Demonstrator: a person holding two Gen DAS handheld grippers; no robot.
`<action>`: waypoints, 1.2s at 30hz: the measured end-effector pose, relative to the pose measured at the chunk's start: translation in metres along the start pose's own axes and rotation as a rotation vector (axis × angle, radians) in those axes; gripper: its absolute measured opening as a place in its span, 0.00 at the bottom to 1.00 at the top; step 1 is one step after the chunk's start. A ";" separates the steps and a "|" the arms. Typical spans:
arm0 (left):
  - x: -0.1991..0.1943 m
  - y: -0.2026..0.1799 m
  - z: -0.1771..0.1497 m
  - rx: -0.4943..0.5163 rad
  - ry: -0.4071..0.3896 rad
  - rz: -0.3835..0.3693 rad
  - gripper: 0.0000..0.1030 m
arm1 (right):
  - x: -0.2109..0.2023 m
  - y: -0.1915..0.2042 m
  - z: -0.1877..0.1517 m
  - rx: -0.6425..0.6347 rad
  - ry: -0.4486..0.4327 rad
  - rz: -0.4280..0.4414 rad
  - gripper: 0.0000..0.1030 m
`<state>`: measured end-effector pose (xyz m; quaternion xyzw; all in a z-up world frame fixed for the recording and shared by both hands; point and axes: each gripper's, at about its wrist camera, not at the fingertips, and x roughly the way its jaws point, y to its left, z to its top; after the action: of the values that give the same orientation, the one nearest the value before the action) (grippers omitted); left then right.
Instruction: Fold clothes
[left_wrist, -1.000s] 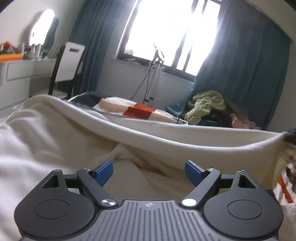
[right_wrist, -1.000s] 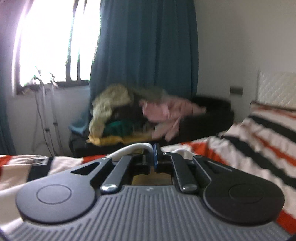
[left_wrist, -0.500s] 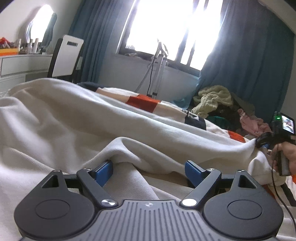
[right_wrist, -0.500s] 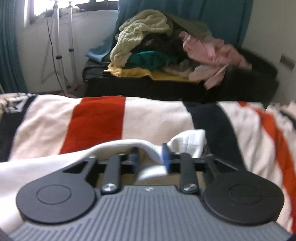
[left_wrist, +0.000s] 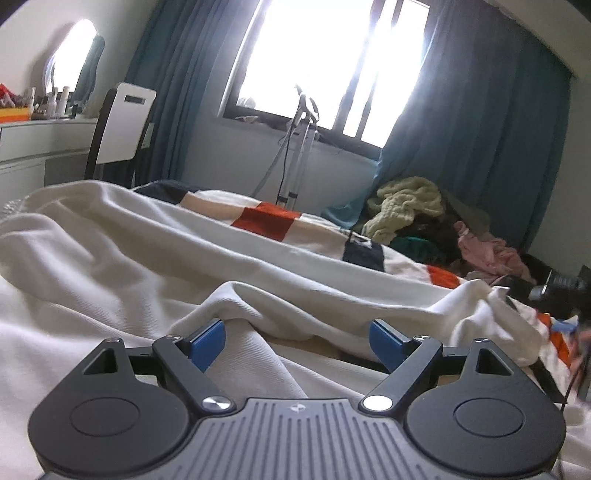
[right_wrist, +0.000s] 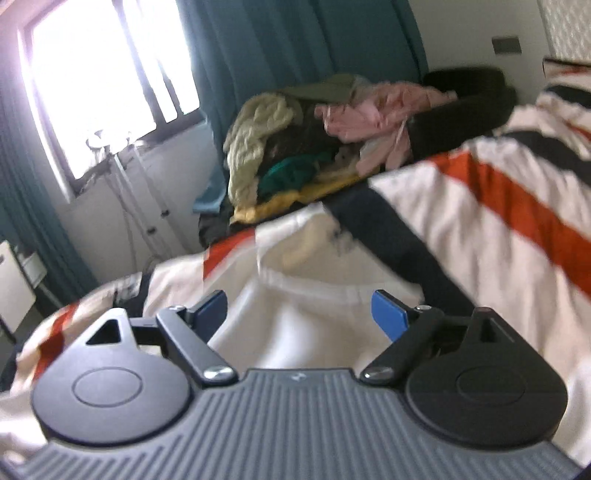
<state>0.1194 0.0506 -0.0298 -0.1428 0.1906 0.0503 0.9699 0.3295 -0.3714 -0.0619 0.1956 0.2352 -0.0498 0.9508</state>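
Cream garment lay loose on the striped bed, both grippers spread wide

Cream garment (left_wrist: 110, 266) covered most of the near bed in the left wrist view, rumpled into long folds, with one raised ridge of cloth running across just ahead of the left gripper (left_wrist: 297, 334). That gripper's blue-padded fingers (left_wrist: 207, 338) stood wide apart, and nothing was pinched between them; the cloth passed beneath and in front of them. Beyond the garment the striped blanket (left_wrist: 269, 219) showed bands of white, orange and navy.

In the right wrist view the right gripper (right_wrist: 299, 314) was likewise spread wide, its blue pads (right_wrist: 388, 314) well apart and gripping nothing. A bunched end of the same cream garment (right_wrist: 295, 317) lay between and just past the fingers, resting on the striped blanket (right_wrist: 498, 229). This view was blurred, so finer detail of the fabric edge could not be made out.

Behind the bed a heap of clothes (right_wrist: 303, 140) sat piled against the teal curtain (right_wrist: 295, 48), with a pale green knit and a pink piece on top. The left wrist view also showed the bright window (left_wrist: 325, 62), a white-backed chair (left_wrist: 125, 125) and a white dressing table (left_wrist: 40, 147) at the far left.
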 end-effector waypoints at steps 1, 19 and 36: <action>-0.005 -0.001 0.000 0.001 -0.003 -0.005 0.85 | -0.001 -0.003 -0.010 -0.005 0.024 -0.019 0.83; 0.019 -0.023 -0.025 0.162 0.008 -0.015 0.87 | 0.097 -0.054 -0.006 0.321 -0.037 -0.189 0.08; -0.018 -0.023 -0.018 0.175 -0.039 -0.086 0.87 | -0.027 -0.183 -0.034 0.563 -0.172 -0.181 0.07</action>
<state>0.0999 0.0228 -0.0336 -0.0644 0.1690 -0.0056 0.9835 0.2569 -0.5254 -0.1409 0.4247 0.1471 -0.2139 0.8673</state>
